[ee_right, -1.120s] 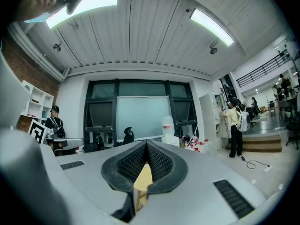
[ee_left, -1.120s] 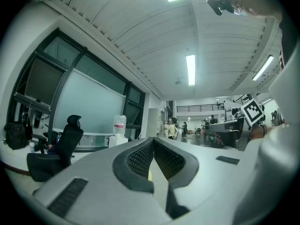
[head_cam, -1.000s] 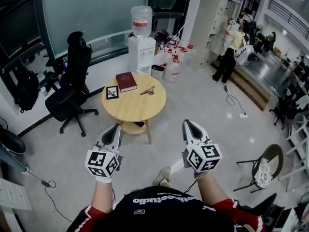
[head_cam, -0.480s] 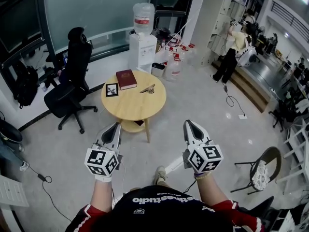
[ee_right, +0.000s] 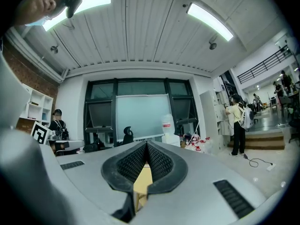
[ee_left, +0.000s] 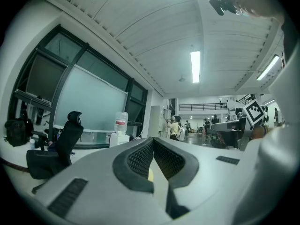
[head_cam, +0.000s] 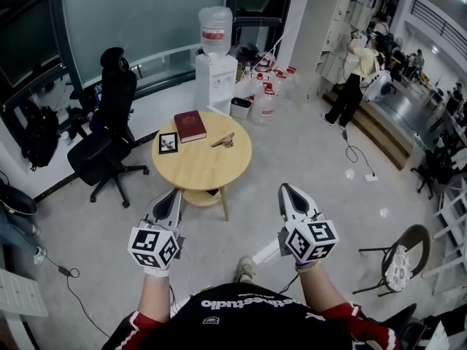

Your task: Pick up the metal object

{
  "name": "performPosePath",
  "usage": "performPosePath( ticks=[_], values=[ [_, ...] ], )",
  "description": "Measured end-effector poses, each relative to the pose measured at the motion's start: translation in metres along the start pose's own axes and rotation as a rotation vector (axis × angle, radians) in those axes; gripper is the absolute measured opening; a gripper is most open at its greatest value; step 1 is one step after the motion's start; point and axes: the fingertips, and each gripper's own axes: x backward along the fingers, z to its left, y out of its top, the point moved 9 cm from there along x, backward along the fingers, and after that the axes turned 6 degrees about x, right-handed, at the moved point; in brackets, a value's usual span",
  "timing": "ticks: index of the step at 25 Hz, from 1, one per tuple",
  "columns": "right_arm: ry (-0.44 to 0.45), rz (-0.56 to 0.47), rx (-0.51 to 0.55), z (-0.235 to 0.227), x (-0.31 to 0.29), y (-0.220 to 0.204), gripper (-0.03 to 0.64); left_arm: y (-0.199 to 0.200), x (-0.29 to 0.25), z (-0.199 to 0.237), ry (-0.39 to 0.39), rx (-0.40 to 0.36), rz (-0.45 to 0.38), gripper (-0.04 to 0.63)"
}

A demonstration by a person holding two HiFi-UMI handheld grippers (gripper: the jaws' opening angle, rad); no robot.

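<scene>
The metal object (head_cam: 224, 140) is a small brass-coloured piece lying on the round wooden table (head_cam: 208, 168), towards its far right. In the head view my left gripper (head_cam: 174, 194) and right gripper (head_cam: 286, 189) are held side by side in the air, well short of the table's near edge, pointing towards it. Both are shut and hold nothing. The left gripper view shows its jaws (ee_left: 153, 140) closed tip to tip. In the right gripper view the jaws (ee_right: 146, 145) meet too, with the table top showing below them.
A red book (head_cam: 190, 125) and a small framed picture (head_cam: 168, 143) also lie on the table. A black office chair (head_cam: 108, 126) stands to its left, a water dispenser (head_cam: 214, 63) behind it. A folding chair (head_cam: 400, 257) is at the right. A person (head_cam: 355, 75) stands far back right.
Both grippers keep the same pose, shut and side by side. The head view sways slightly, and the table stays at about the same distance.
</scene>
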Motion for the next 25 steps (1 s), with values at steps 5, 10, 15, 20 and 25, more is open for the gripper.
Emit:
performPosePath(
  ticks=[5,10,15,20,25],
  values=[
    [-0.003,0.004,-0.012,-0.025,-0.017,0.000,0.028,0.003,-0.029,-0.002,-0.001,-0.011,0.009,0.017],
    [0.007,0.009,-0.011,-0.047,-0.040,-0.001,0.028,0.002,-0.060,-0.001,0.003,-0.012,0.020,0.017],
    [0.017,0.006,0.004,-0.073,-0.060,-0.002,0.028,0.001,-0.091,-0.005,0.006,-0.026,0.033,0.017],
    [0.030,0.016,0.029,-0.104,-0.082,-0.004,0.028,0.002,-0.131,-0.009,0.012,-0.030,0.048,0.017],
    [0.047,0.020,0.018,-0.140,-0.104,-0.005,0.028,0.005,-0.176,-0.017,0.011,-0.042,0.054,0.017]
  ],
)
